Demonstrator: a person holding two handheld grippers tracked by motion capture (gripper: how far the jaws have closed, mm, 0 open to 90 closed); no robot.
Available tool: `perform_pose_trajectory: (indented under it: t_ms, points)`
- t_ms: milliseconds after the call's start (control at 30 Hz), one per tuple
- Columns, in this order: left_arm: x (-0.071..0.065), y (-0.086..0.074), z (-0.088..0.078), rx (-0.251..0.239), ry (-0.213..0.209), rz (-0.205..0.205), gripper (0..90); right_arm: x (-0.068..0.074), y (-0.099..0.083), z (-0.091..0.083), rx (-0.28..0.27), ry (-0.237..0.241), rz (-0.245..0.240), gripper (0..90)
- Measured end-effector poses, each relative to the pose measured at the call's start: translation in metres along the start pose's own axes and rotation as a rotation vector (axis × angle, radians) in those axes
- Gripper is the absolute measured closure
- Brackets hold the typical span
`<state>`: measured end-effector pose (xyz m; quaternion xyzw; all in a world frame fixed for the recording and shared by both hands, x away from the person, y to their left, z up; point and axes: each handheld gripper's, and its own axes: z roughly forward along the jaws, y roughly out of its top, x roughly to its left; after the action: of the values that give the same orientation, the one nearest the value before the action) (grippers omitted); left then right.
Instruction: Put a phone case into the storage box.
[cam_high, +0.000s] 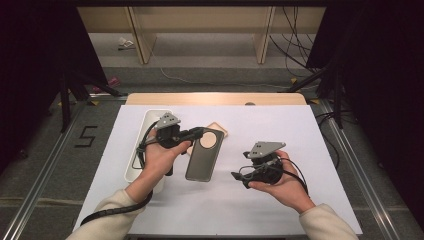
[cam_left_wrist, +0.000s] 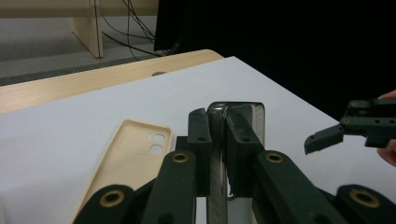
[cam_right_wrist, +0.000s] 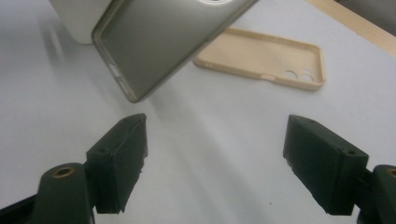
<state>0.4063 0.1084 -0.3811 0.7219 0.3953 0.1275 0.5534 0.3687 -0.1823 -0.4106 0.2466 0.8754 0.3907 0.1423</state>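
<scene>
A white table mat (cam_high: 280, 210) lies under my work, with a long white tray (cam_high: 142, 131) left and a beige phone case (cam_left_wrist: 128, 161) behind. My left tongs (cam_left_wrist: 215, 122) clamp the grey-green phone case (cam_high: 202, 157) edge-on above the mat; my right tongs (cam_right_wrist: 215, 158) gape, 2 jaws empty.

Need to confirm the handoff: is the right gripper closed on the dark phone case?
No, the right gripper stands open over bare table, the dark phone case beyond its tips.

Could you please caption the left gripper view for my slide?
Left gripper clamps a grey phone case edge-on; a beige case lies on the white table.
</scene>
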Motion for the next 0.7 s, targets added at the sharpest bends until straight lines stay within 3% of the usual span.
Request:
perform_pose_trajectory:
  t_ms: [233,700]
  points:
    - [0.001,-0.006,-0.009,-0.026,-0.03,-0.022,81.6,-0.006,-0.004,-0.004,-0.025,-0.019,0.045,21.6]
    - [0.001,-0.002,-0.022,-0.062,-0.027,-0.005,81.6,-0.017,-0.013,-0.017,-0.075,-0.044,0.11,19.5]
